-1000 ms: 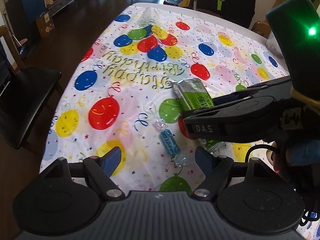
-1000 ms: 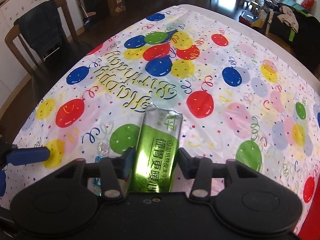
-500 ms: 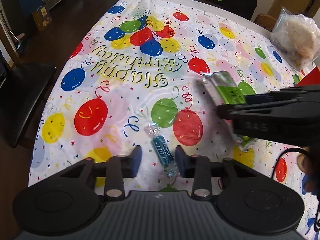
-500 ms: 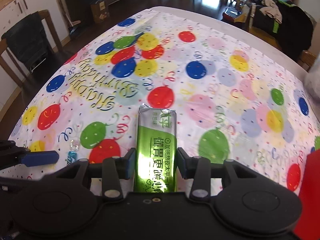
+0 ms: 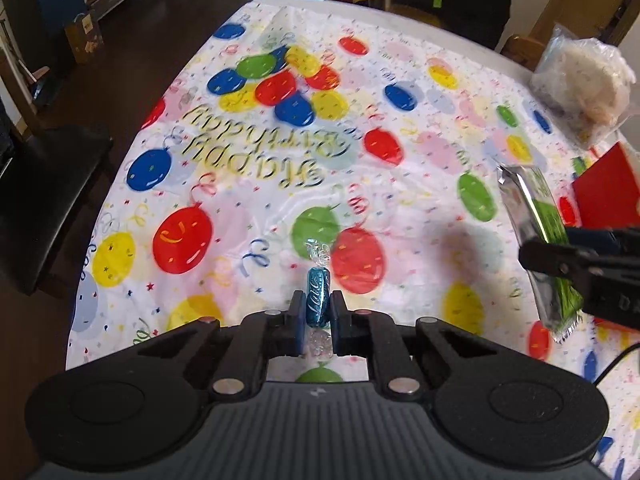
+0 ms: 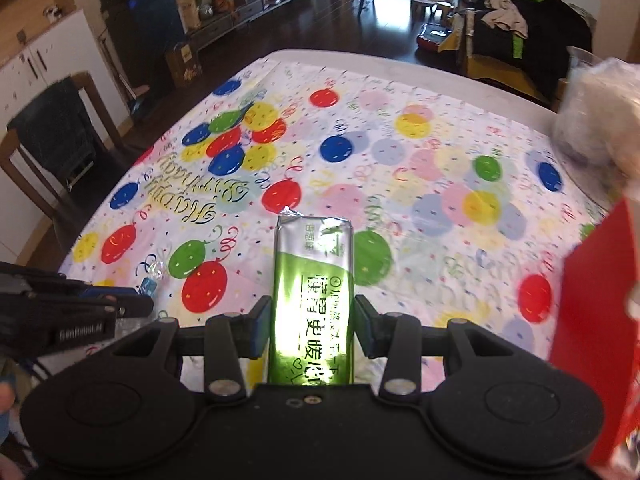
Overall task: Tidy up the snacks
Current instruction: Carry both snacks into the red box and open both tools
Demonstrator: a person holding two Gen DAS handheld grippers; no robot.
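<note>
The left tongs (image 5: 317,314) are clamped on a blue wrapped candy (image 5: 318,296), which stands lengthwise between the pads, its clear twisted end pointing out over the worktop (image 5: 400,184). The right tongs (image 6: 310,322) grip a green and silver snack packet (image 6: 312,292) by its long sides, held above the balloon-print cloth. Only the left view shows the candy's whole wrapper. The right view shows a red box (image 6: 596,320) at its right edge.
</note>
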